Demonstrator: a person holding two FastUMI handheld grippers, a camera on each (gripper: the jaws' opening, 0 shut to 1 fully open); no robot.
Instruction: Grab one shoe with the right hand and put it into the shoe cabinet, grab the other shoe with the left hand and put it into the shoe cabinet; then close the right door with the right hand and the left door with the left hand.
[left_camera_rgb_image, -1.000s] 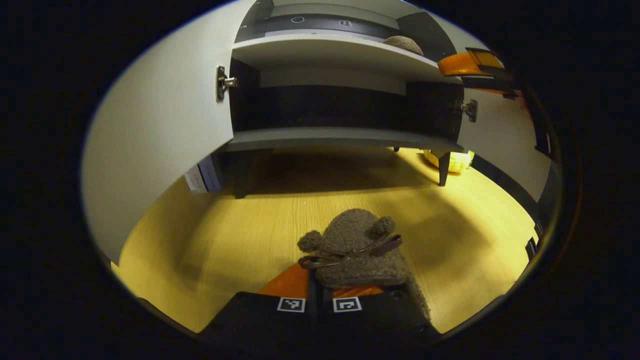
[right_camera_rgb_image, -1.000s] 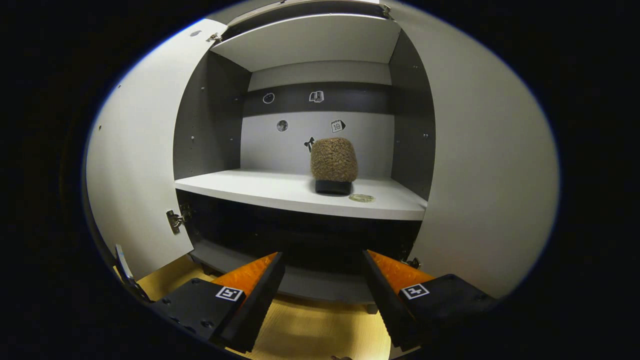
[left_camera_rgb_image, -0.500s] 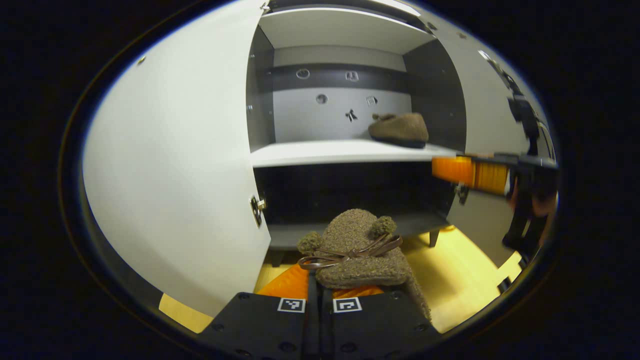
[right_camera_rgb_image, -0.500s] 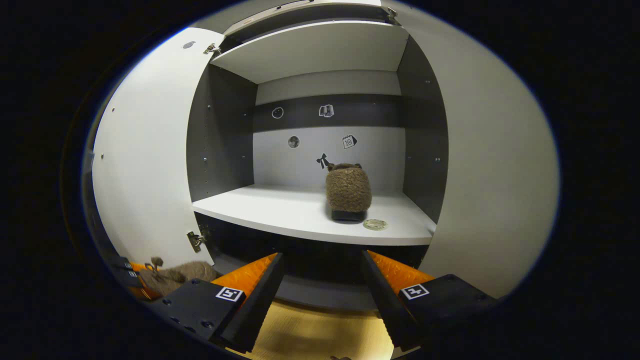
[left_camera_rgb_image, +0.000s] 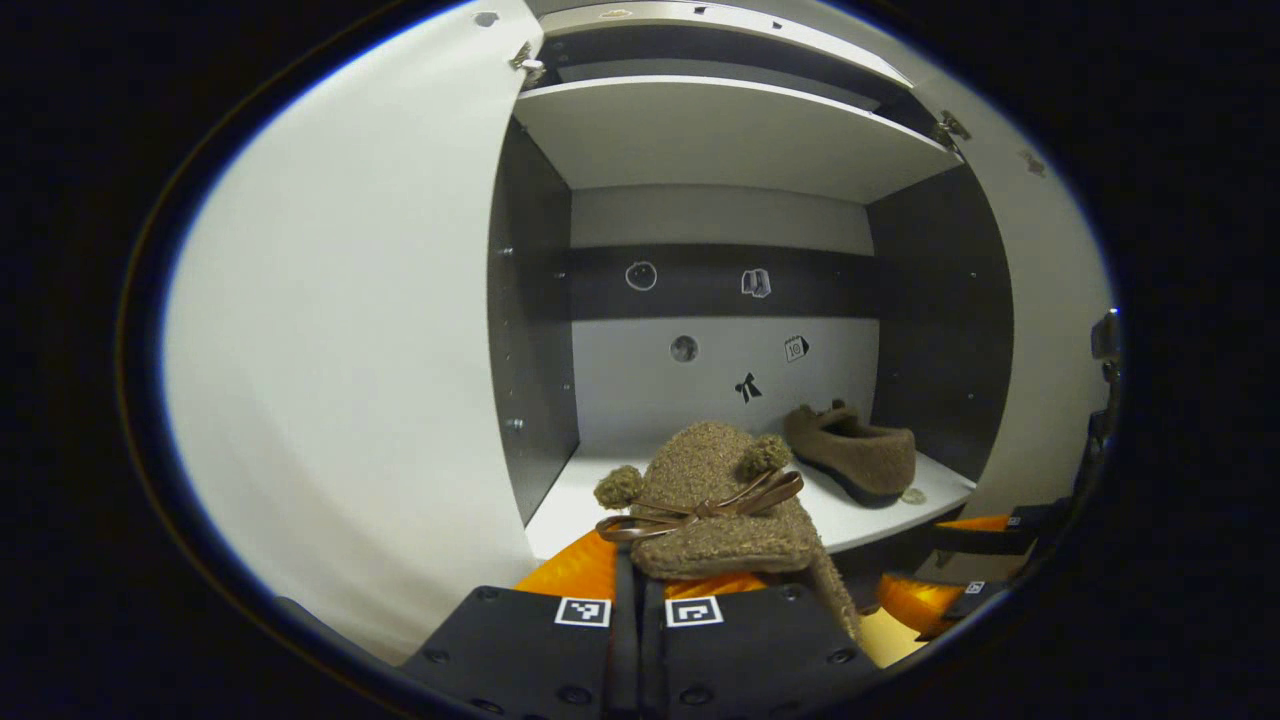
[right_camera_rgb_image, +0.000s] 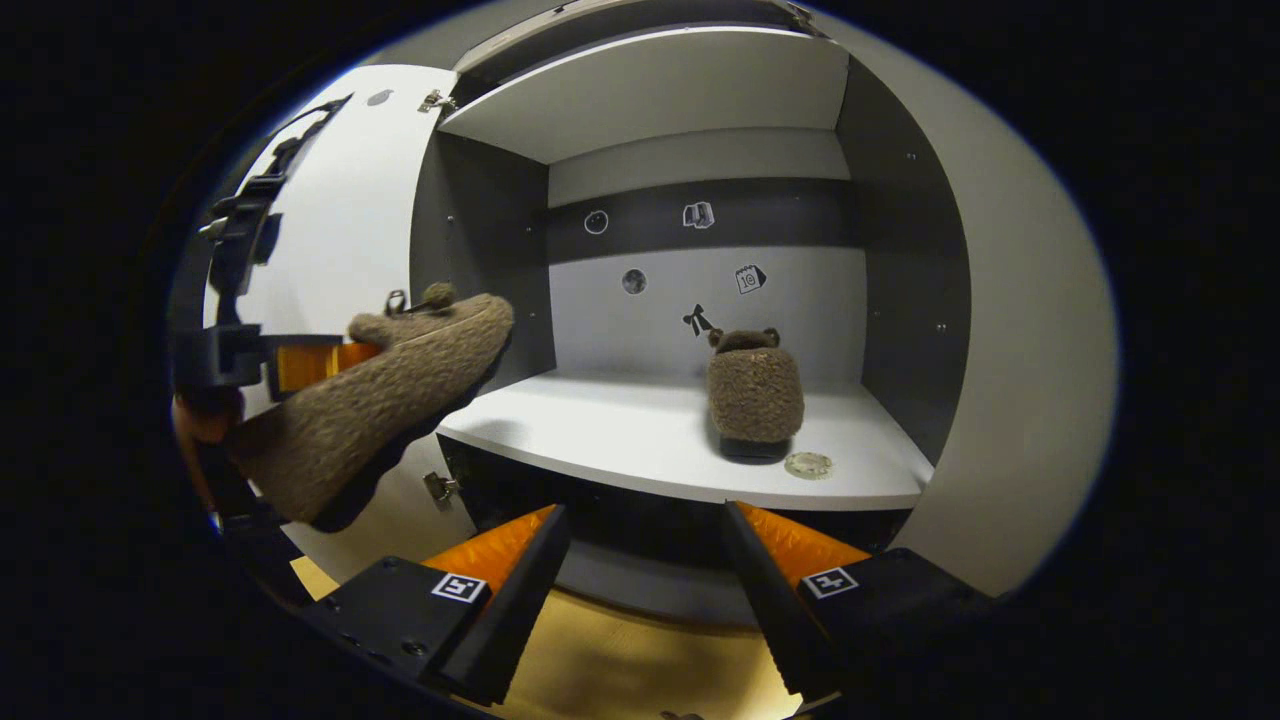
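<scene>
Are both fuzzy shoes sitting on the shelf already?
No, one shoe sits on the shelf; the other shoe is held in the air by the left gripper.

The left gripper view looks forward along the left hand-held gripper (left_camera_rgb_image: 640, 600) into the open shoe cabinet (left_camera_rgb_image: 720, 140), close to the front edge of the white shelf (left_camera_rgb_image: 590, 495) and level with it, slightly left of centre, so the left door (left_camera_rgb_image: 340, 330) takes up much of its left side. The right gripper view faces the same cabinet (right_camera_rgb_image: 660, 95) from a little farther back and lower, along the right hand-held gripper (right_camera_rgb_image: 645, 590). Both share the shelf (right_camera_rgb_image: 620, 430), the stickered back wall and the shoe (right_camera_rgb_image: 755, 392) resting there (left_camera_rgb_image: 855, 455).
</scene>
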